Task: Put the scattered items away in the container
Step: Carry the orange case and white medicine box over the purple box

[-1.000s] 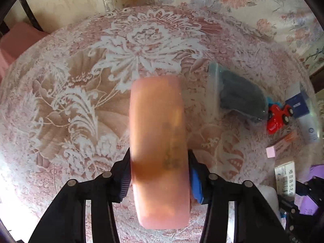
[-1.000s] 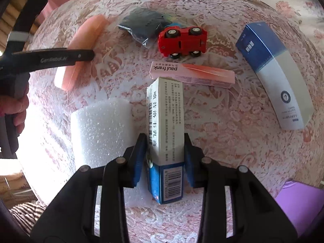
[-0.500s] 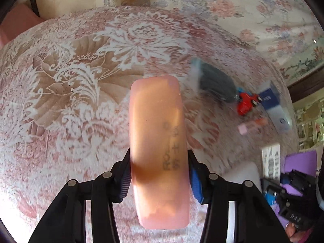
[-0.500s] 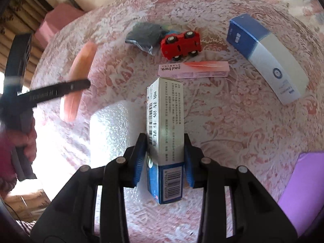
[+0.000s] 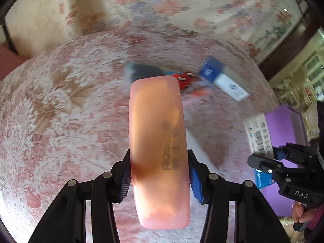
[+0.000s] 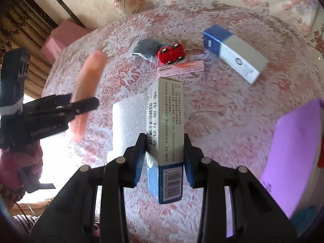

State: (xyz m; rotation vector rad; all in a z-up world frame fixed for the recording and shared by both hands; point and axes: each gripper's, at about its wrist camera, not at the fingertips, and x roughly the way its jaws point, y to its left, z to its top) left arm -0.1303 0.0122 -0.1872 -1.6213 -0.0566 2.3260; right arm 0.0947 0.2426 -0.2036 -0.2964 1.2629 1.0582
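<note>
Purple container [image 6: 293, 149] cut off by frame edge

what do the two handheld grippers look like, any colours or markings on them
Both are black plastic with round silver rivets and ribbed blue pads. The left gripper has white tape and pale lettering on its side; the right gripper is marked DAS.

A domestic room is suggested, probably a living or dining room in a home. A round table covered by a pink-and-white lace floral tablecloth [image 6: 222, 109] is seen, with household clutter laid on it. Behind it, on the far side, cream floral-printed fabric [image 5: 182, 6] is hung or draped, though motion blur leaves it unclear which. A glimpse of pale, ornate furniture [image 5: 299, 85] is given at the far right.
</note>
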